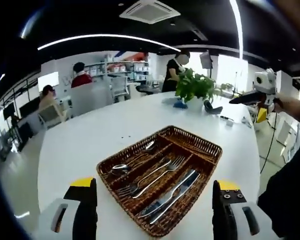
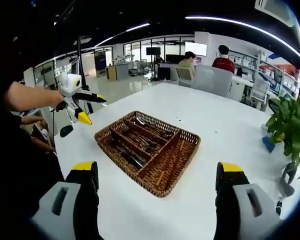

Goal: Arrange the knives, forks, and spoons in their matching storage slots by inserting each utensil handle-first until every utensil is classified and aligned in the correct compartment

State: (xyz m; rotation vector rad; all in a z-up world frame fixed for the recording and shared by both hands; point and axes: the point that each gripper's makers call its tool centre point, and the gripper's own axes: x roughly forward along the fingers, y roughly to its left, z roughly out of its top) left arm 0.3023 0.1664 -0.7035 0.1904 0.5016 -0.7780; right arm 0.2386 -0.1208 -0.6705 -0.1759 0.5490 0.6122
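A brown wicker cutlery tray [image 1: 135, 146] lies on the white table [image 1: 85, 135]. Spoons [image 1: 132, 161] fill one long slot, forks [image 1: 152, 176] the middle one and knives [image 1: 171, 195] the third; the short cross slot [image 1: 192, 142] holds nothing. My left gripper [image 1: 155, 184] hovers open just short of the tray, with nothing in it. In the right gripper view the tray [image 2: 181, 170] sits ahead with the knives [image 2: 127, 156] nearest the left edge, and my right gripper [image 2: 157, 172] is open and holds nothing. The left gripper [image 2: 80, 102] is raised at the left, jaws apart.
A potted plant [image 1: 195, 87] with small items beside it stands at the table's far side, also seen as the plant [image 2: 287, 130]. The right gripper [image 1: 260, 95] is held up at the table's right edge. People sit and stand at desks beyond the table.
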